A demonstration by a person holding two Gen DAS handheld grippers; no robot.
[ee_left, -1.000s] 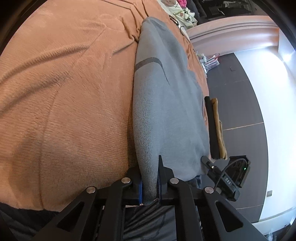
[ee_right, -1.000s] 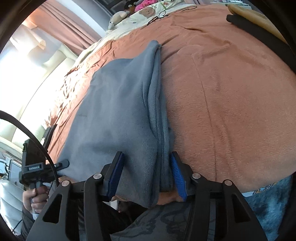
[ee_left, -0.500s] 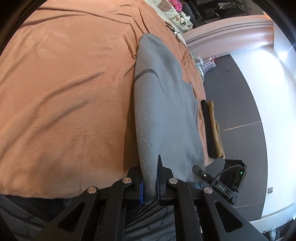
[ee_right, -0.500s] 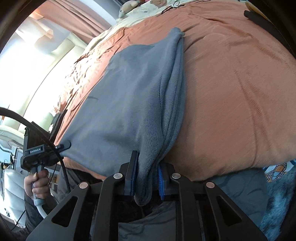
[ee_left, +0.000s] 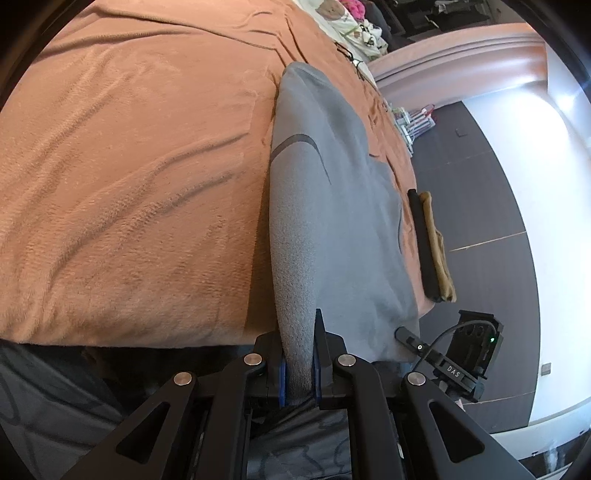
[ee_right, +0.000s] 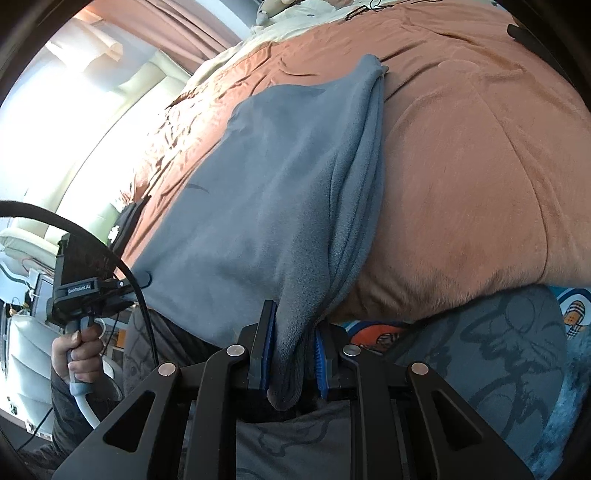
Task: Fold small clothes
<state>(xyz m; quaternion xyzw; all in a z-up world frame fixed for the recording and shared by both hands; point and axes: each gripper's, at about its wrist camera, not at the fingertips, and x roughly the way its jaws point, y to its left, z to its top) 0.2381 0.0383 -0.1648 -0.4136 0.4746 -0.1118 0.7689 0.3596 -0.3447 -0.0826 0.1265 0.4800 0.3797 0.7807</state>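
A grey fleece garment (ee_left: 332,206) lies stretched over the orange bed cover (ee_left: 129,177), reaching from the bed's near edge toward the middle. My left gripper (ee_left: 299,365) is shut on one near corner of it. My right gripper (ee_right: 293,363) is shut on the other near corner, where several layers bunch together (ee_right: 354,229). The garment (ee_right: 258,184) hangs taut between both grippers, lifted off the bed's front edge. Each gripper shows in the other's view: the right one (ee_left: 454,365) and the left one (ee_right: 92,291).
A folded black and tan stack (ee_left: 432,243) sits at the bed's right edge. Pillows and soft toys (ee_left: 351,26) lie at the far end. Dark floor (ee_left: 480,166) runs to the right of the bed. A blue patterned rug (ee_right: 554,332) lies below.
The right gripper has closed on the garment's corner. Both grippers have pulled back and up from the bed's edge, drawing the garment toward me.
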